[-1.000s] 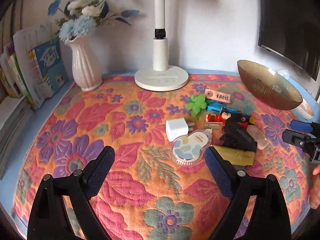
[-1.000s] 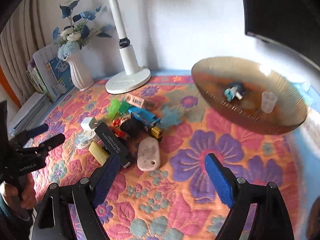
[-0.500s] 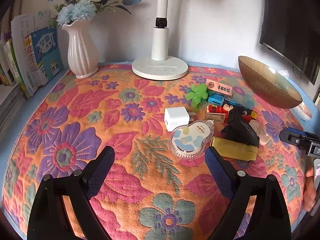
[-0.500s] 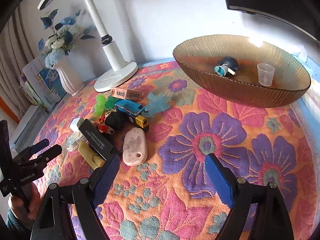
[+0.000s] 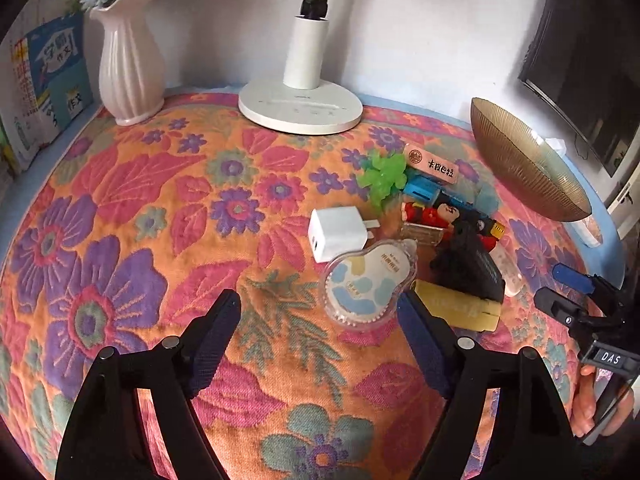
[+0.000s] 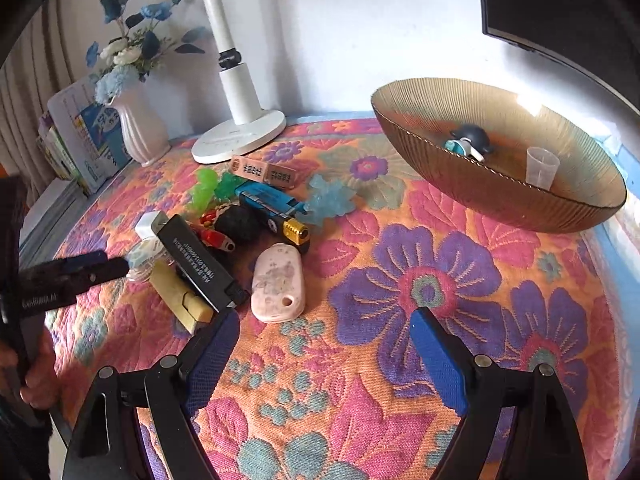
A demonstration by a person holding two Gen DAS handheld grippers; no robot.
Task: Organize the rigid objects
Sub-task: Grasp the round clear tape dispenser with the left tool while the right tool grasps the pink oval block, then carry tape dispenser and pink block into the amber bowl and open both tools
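Observation:
A pile of small things lies mid-table: a white charger [image 5: 336, 238], a clear tape dispenser [image 5: 368, 284], a yellow block [image 5: 456, 306], a black box [image 5: 468, 264] and a pink oval case [image 6: 278, 282]. My left gripper [image 5: 318, 308] hovers just short of the dispenser. Its jaws are closing, with the dispenser by the right fingertip [image 5: 408, 308] and no pad touching it. My right gripper [image 6: 324, 324] stands open over bare cloth just in front of the pink case. The amber bowl [image 6: 500, 196] at the right holds a small cup [image 6: 542, 166] and a dark round toy [image 6: 470, 140].
A white lamp base [image 5: 300, 110] and a pink vase [image 5: 128, 72] stand at the back, with books [image 5: 44, 80] at far left. A dark screen [image 5: 588, 60] hangs at the right. A green toy [image 5: 382, 176], a blue toy [image 6: 268, 204] and a labelled eraser [image 5: 430, 164] crowd the pile's far side.
The left gripper has come forward and tipped down toward the tape dispenser, and its jaws have narrowed. The right gripper's view has shifted only a little, and it stays open.

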